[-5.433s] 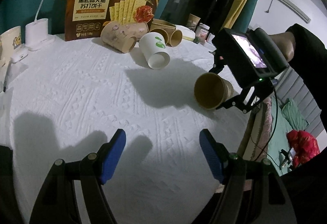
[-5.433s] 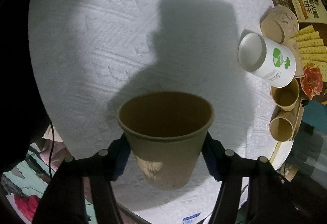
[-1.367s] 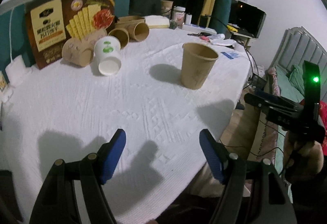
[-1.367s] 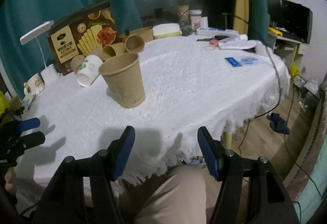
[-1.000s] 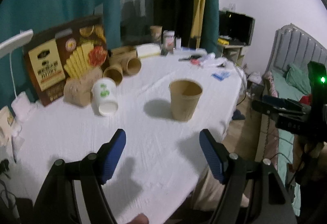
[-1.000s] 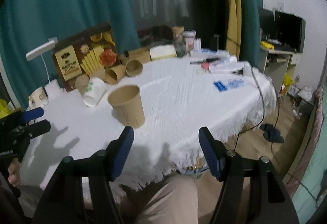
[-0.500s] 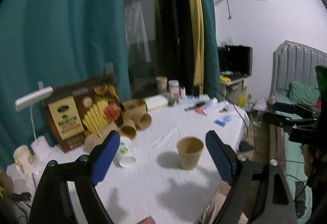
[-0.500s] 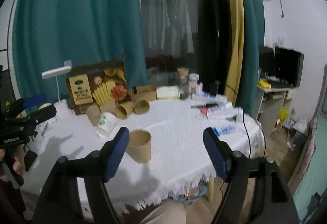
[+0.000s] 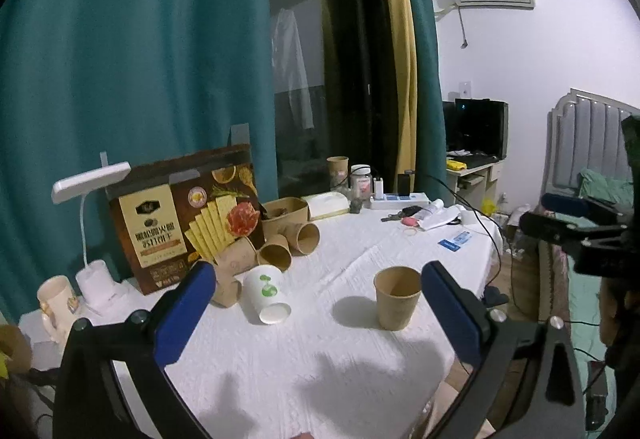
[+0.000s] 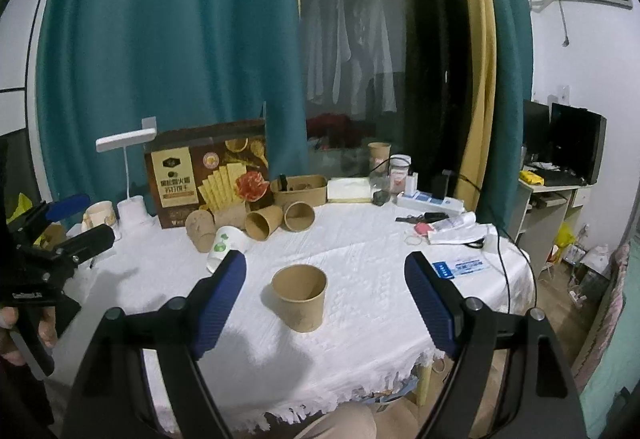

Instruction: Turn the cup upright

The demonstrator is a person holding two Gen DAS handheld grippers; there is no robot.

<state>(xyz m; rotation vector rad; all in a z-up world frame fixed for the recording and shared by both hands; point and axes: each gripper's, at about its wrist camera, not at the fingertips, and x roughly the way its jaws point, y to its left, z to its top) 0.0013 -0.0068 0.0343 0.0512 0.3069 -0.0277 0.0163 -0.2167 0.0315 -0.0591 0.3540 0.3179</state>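
Both grippers are sitting farther back and higher than half a second ago, so more of the room is showing and the cup is looking smaller. Spreading across the scene is the round table [image 10: 360,239] under its white cloth, with a brown cracker box [image 9: 180,215] standing at the back edge before the teal curtain. Left gripper [image 9: 316,303] is hanging with its blue pads wide apart, gripping nothing; right gripper [image 10: 326,299] is likewise standing spread and empty. Brown paper cup [image 10: 300,297] is standing upright, mouth up, alone on the cloth near the front edge, well apart from the white cup [image 9: 266,293] lying on its side beside several tipped brown cups.
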